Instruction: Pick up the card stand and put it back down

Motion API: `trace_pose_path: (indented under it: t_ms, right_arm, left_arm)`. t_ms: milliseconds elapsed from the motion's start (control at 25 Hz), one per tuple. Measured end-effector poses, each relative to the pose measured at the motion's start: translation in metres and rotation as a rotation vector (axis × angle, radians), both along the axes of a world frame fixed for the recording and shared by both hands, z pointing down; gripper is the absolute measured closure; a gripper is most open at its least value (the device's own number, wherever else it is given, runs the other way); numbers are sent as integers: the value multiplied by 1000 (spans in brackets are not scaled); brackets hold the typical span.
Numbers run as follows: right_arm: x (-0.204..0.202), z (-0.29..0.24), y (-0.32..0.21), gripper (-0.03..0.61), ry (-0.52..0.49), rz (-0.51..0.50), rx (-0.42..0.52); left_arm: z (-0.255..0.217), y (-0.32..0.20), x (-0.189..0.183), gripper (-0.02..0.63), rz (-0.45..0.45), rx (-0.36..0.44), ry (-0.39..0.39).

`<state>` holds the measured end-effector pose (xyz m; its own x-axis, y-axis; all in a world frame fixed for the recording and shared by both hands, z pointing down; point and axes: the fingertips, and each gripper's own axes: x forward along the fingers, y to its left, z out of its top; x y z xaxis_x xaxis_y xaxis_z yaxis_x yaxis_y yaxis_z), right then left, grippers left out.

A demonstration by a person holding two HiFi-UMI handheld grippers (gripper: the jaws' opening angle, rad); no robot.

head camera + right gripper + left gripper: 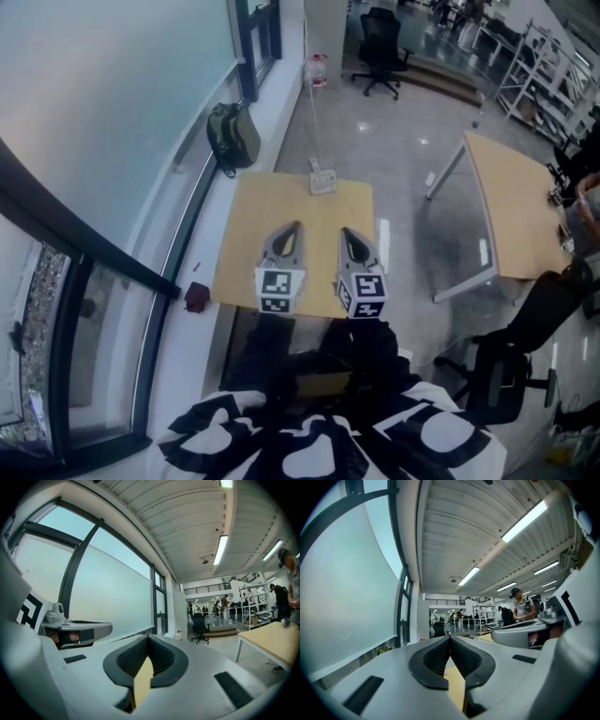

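Observation:
The card stand [322,180] is a small pale base with a thin upright stalk. It stands at the far edge of the small wooden table [242,253]. My left gripper [293,226] hovers over the table's near half, well short of the stand. Its jaws meet at the tip with nothing between them, as the left gripper view shows [450,638]. My right gripper [346,232] hangs beside it at the same height, also shut and empty [148,637]. Neither gripper touches the stand.
A green backpack [232,134] leans by the window wall at the left. A small dark red object [197,295] lies on the floor beside the table. A second wooden table [516,202] stands to the right, with a black chair [502,380] near it and an office chair [380,47] farther back.

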<state>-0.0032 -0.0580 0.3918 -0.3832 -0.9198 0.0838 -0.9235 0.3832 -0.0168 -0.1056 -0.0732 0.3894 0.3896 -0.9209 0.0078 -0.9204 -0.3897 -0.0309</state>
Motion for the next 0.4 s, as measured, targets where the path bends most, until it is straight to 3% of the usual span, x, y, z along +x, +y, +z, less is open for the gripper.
trace_pose_path:
  t_ms: [400]
  right_arm:
    - [-10,0,9,575,8,-9,5]
  left_arm:
    - [0,9,0,603,29,13,-2]
